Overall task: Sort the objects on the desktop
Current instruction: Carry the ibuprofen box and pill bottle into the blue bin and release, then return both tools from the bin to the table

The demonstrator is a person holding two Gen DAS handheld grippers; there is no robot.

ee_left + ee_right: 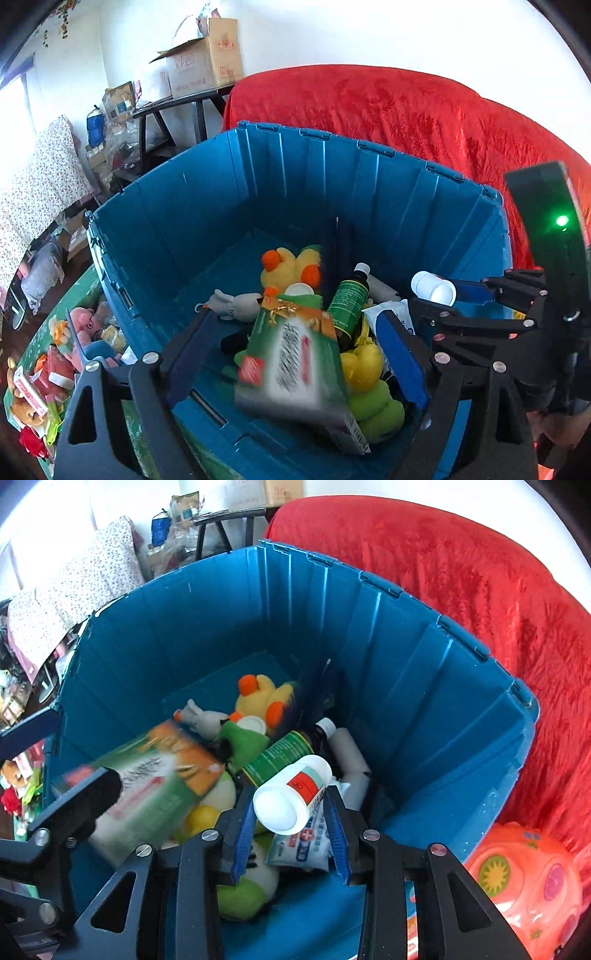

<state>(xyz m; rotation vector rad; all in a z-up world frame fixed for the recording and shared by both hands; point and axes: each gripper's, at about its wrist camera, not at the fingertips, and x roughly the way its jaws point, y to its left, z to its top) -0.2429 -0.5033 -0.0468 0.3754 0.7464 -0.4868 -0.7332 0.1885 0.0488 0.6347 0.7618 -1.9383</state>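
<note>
Left wrist view looks down into a deep blue crate [207, 199] with the left gripper [295, 350] spread wide over it. Between its two blue pads is a green and orange carton [295, 365], blurred, tilted with one corner low. Neither pad visibly presses on it (the carton looks loose in the gap), so this tool is released. Below the carton lie a yellow duck toy [288, 269], a grey soft toy [236, 304], a dark green bottle [349, 302] and a yellow and green plush [369, 384]. To the right, the other tool carries a white pill bottle [434, 288] over the crate. Outside the crate, low on the left, soft toys [88, 332] sit on a green surface. A red blanket [406, 110] covers the furniture behind, and a cardboard box [207, 62] stands on a dark table.

Right wrist view shows the right gripper [291, 834] clenched on the white pill bottle [291, 794], its blue pads pressed against the sides; the bottle has a red and pale green label and its cap end points toward the camera. It hangs above a white packet [306, 849] with blue print inside the crate [406, 686]. The blurred carton [155, 786] is at left, beside a finger of the left tool. An orange patterned ball [524, 882] sits outside the crate at lower right.
</note>
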